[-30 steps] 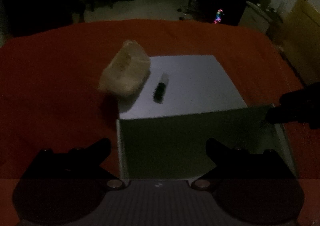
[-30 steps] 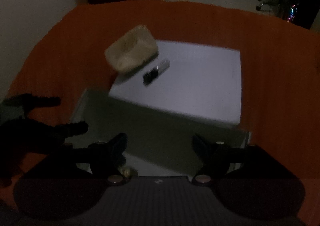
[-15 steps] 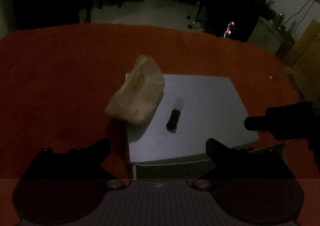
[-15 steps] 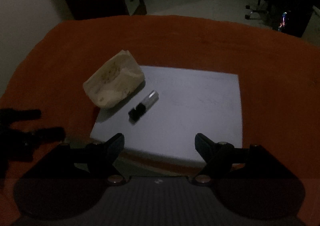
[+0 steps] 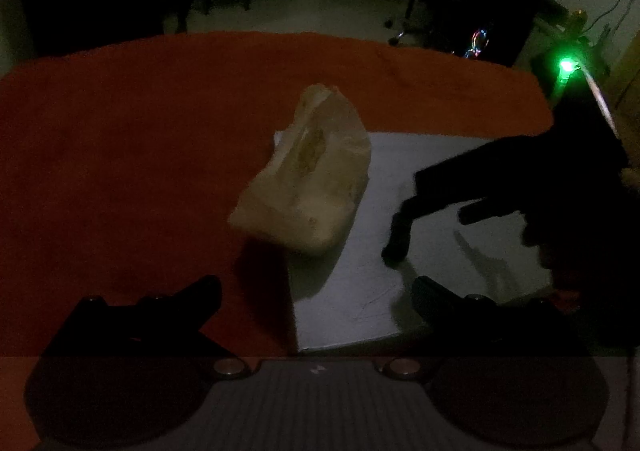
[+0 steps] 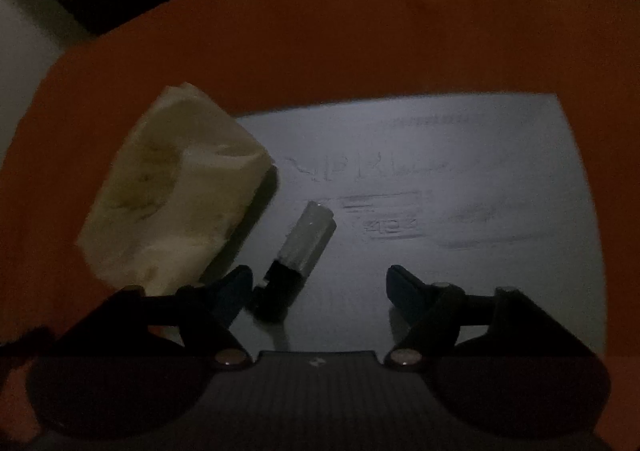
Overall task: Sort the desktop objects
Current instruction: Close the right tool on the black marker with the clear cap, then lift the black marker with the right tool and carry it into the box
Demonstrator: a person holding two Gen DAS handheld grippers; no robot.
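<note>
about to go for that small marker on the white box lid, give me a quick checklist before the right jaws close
1. Marker between the right gripper jaws: ok, though it sits close to the left one, off centre.
2. Jaws wide enough for it: ok; they are closing, and neither touches it yet.
3. Marker lying flat on the white lid: ok.
4. Cream bag clear of the jaws: not ok, it lies right beside the left one and could get caught.
5. Left gripper out of the way: ok, open, empty, held back at the lid's near edge.
6. Firm grip possible: cannot tell, the picture is dark and blurred.
</note>
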